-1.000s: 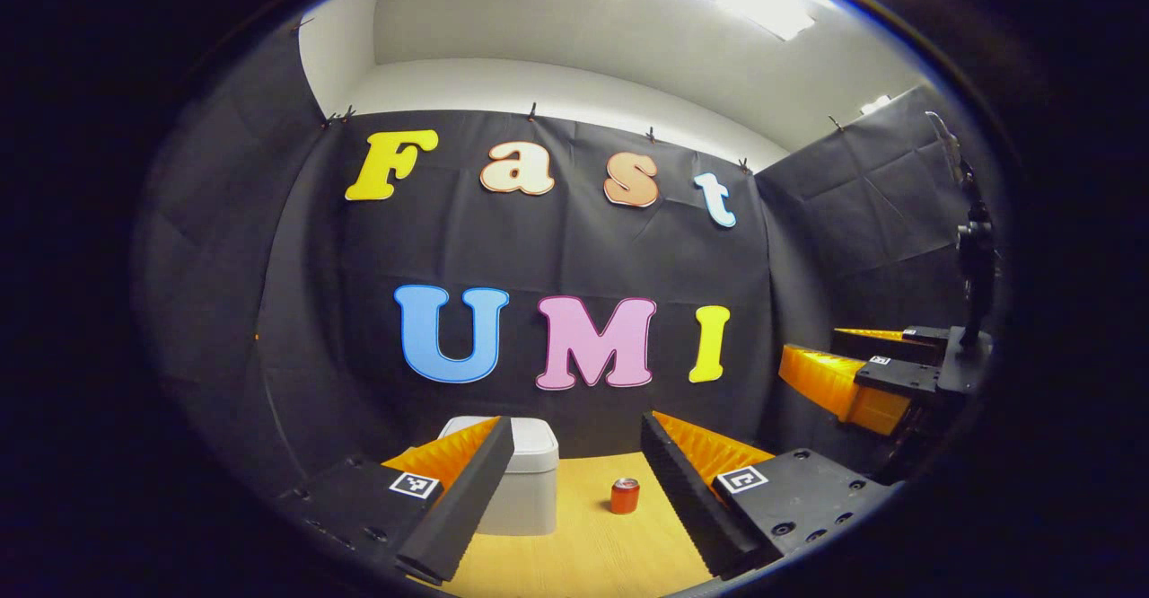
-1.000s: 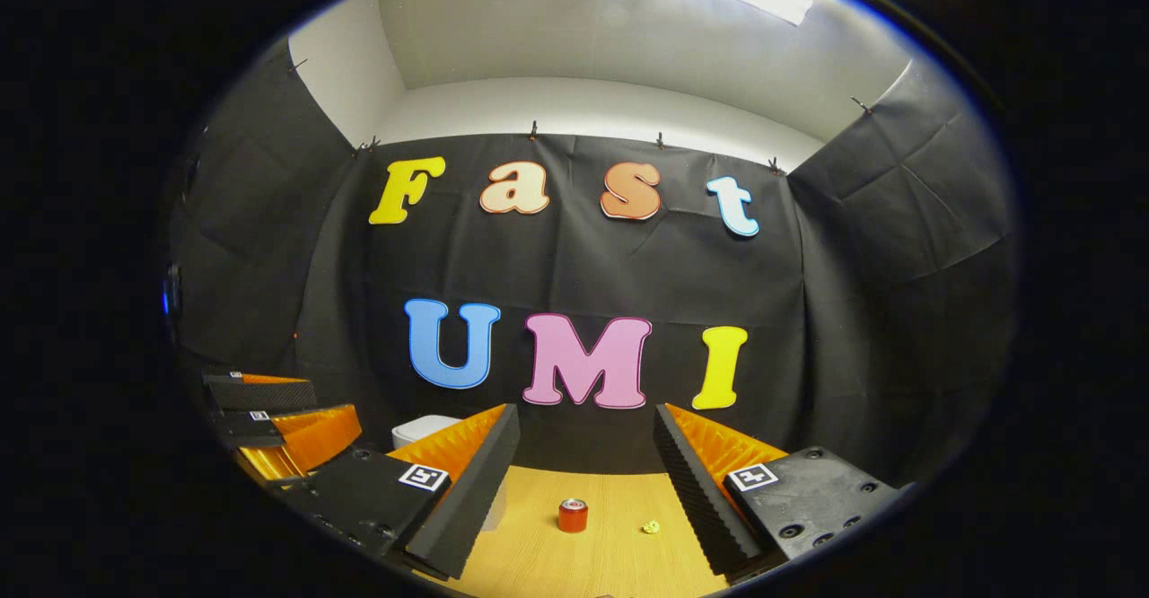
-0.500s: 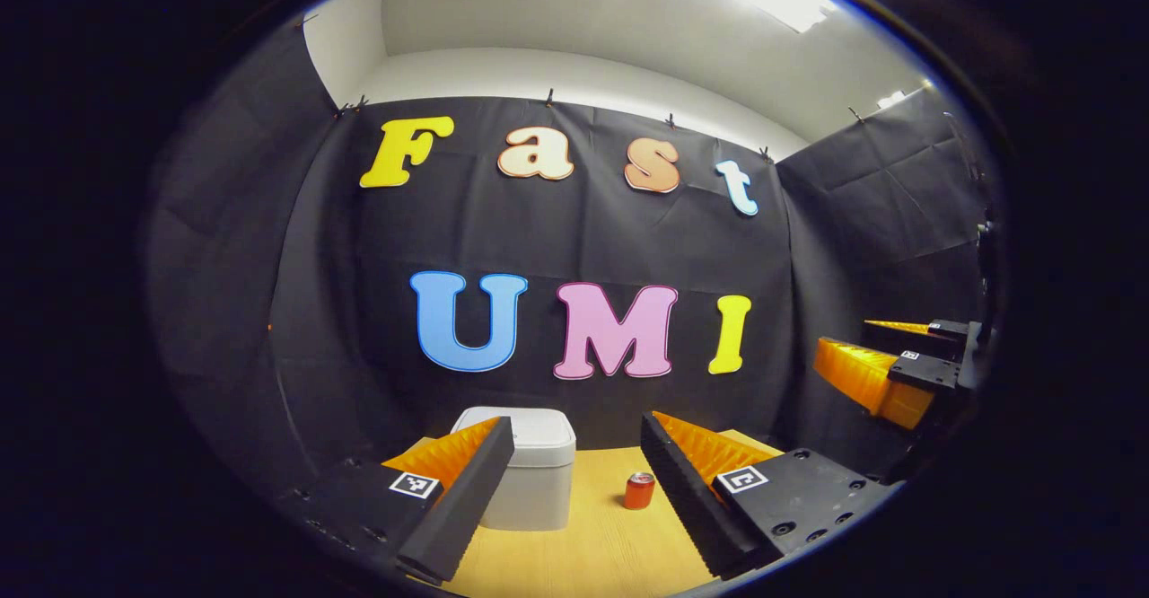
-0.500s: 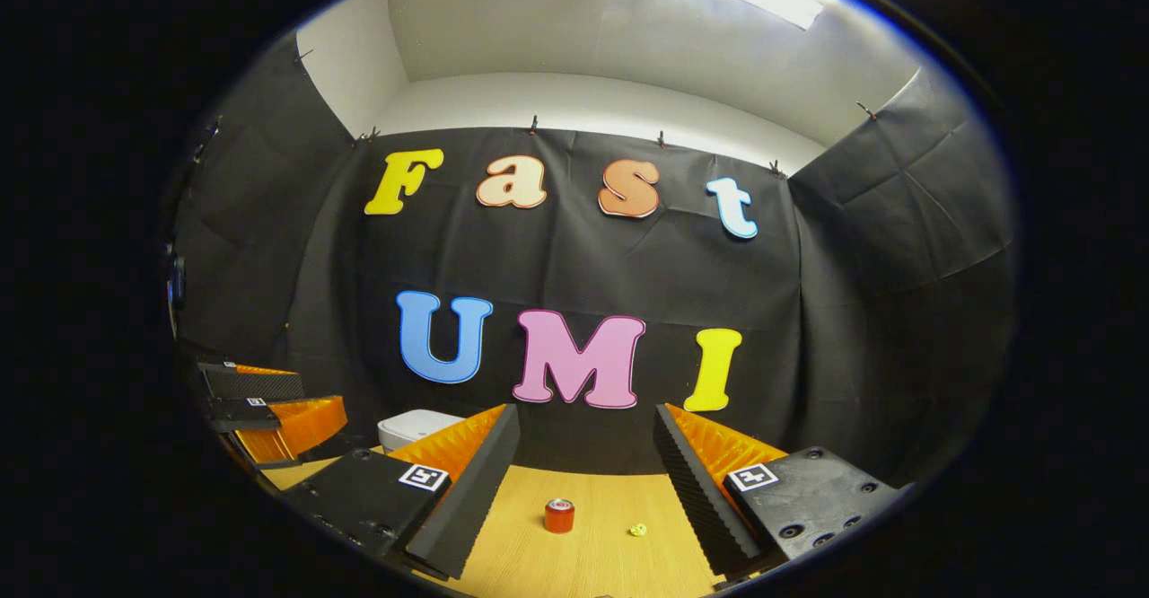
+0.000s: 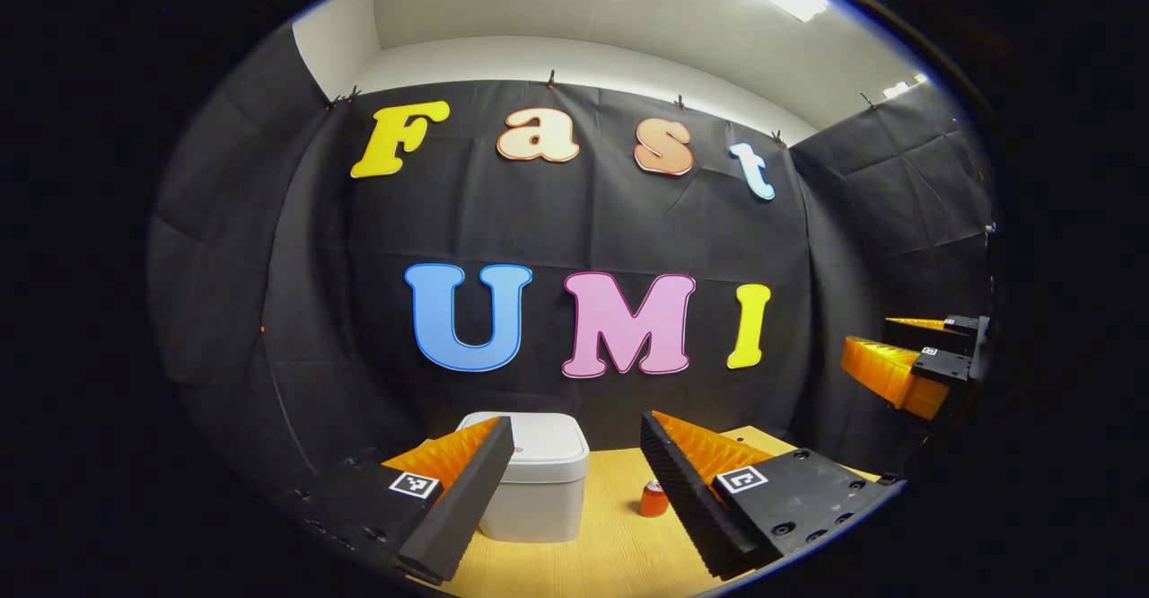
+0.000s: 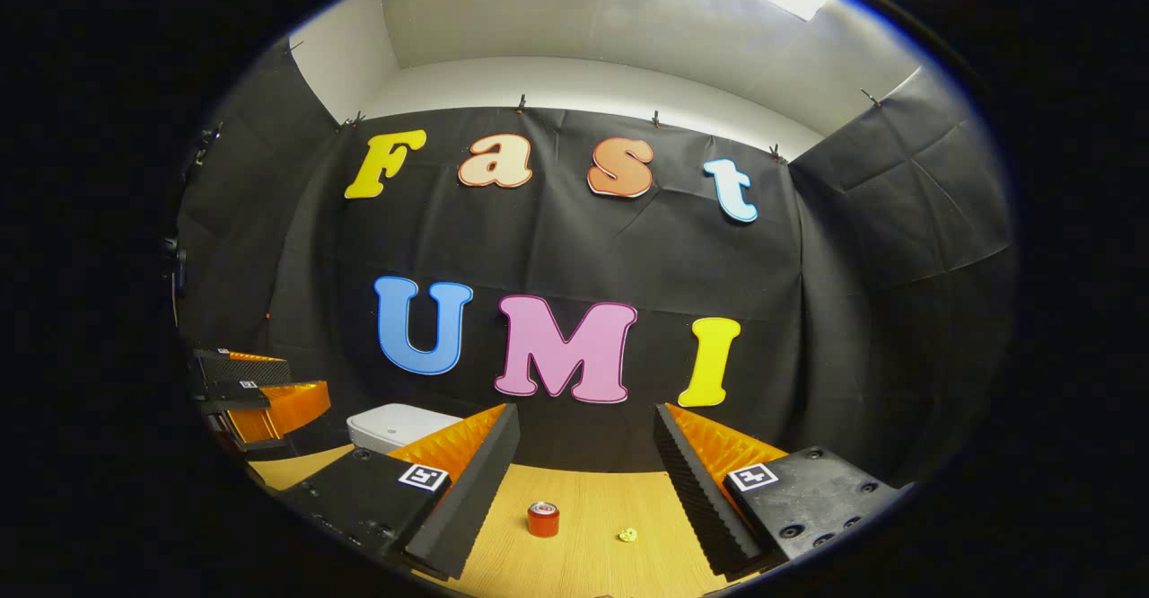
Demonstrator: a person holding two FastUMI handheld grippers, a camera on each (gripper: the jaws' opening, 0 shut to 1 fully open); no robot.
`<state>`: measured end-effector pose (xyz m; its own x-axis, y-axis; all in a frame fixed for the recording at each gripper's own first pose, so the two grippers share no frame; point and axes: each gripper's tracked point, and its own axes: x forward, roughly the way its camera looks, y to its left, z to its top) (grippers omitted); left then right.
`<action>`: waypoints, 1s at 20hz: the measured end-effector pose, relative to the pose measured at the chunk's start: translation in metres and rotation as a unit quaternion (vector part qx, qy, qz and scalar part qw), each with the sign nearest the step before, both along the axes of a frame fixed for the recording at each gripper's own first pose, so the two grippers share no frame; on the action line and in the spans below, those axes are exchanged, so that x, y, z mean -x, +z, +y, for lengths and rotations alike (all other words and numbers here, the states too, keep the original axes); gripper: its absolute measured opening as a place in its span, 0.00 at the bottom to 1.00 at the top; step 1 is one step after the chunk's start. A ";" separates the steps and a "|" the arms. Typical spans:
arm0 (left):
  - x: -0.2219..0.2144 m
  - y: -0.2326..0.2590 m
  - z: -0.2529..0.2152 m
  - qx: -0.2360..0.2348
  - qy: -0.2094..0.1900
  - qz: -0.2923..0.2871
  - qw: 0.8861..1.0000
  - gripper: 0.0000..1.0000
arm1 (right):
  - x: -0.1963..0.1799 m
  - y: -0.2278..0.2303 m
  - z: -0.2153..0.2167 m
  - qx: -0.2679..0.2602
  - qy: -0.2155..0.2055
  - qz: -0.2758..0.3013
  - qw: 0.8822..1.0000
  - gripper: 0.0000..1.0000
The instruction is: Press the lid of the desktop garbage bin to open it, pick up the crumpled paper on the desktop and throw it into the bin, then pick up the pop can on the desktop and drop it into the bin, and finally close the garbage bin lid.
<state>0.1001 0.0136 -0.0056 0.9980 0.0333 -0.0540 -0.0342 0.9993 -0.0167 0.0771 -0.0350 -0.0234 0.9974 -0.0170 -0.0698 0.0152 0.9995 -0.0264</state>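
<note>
Both cameras have tipped downward since the earlier frames, so more of the pale wooden desktop (image 6: 583, 562) shows and the task's things sit higher and larger.

Going left to right in the left gripper view: the left gripper (image 5: 574, 508) hangs above the near edge of the desktop with its jaws spread wide and nothing between them. Behind its left finger stands the white square plastic garbage bin (image 5: 539, 481), lid down and flat. Just right of the bin, partly hidden by the right finger, is the small red pop can (image 5: 653, 499), upright. Far right, the right gripper (image 5: 907, 356) floats well above the desktop.

In the right gripper view the order runs the same way: the left gripper at the far left edge, the bin's lid (image 6: 399, 423) near it, then the right gripper (image 6: 583, 499), also wide and empty. Between its fingers, well ahead, stand the can (image 6: 542, 519) and, a little to its right, the small yellowish crumpled paper (image 6: 627, 535).

I judge this the very start: the lid is not yet pressed. The left gripper is the nearer one, so the next move would be to lower a fingertip onto the lid and push squarely, without shoving the light bin.
</note>
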 end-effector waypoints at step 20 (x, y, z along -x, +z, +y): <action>-0.197 -0.152 0.075 0.008 0.024 0.200 0.980 0.06 | -0.083 -0.123 -0.074 0.011 -0.038 0.109 0.993 0.97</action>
<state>0.2968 0.0890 -0.1575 0.8944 0.0751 -0.4409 -0.0879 0.9961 -0.0086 0.1598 -0.1088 -0.1462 0.9546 -0.0961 -0.2818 0.0827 0.9948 -0.0594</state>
